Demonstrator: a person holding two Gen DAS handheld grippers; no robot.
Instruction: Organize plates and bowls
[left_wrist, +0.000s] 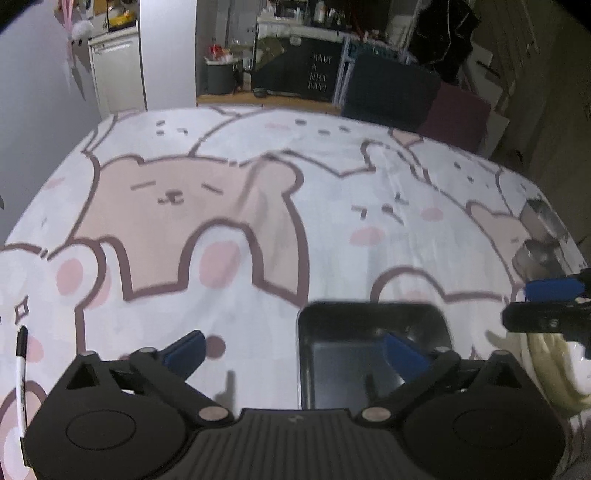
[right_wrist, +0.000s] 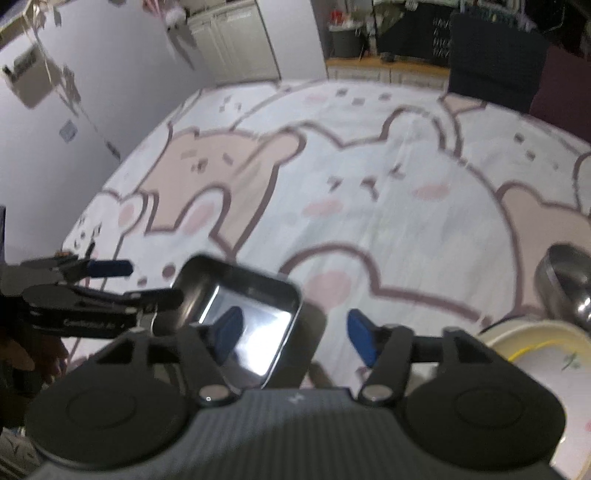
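Observation:
A shiny black square plate (left_wrist: 347, 365) lies flat on the bear-print tablecloth, close under both grippers. My left gripper (left_wrist: 295, 354) is open: its right blue pad hangs over the plate and its left pad over the cloth, neither pressing on it. In the right wrist view the plate (right_wrist: 258, 317) sits to the left. My right gripper (right_wrist: 295, 336) is open, with its left pad above the plate and its right pad over bare cloth. A cream round plate (right_wrist: 535, 350) and a steel bowl (right_wrist: 565, 280) stand at the right.
The other gripper shows in each view: the right gripper (left_wrist: 543, 304) at the right edge, the left gripper (right_wrist: 129, 282) at the left. Steel bowls (left_wrist: 543, 236) and the cream plate (left_wrist: 546, 373) sit at the table's right edge. A pen (left_wrist: 21, 373) lies at the left.

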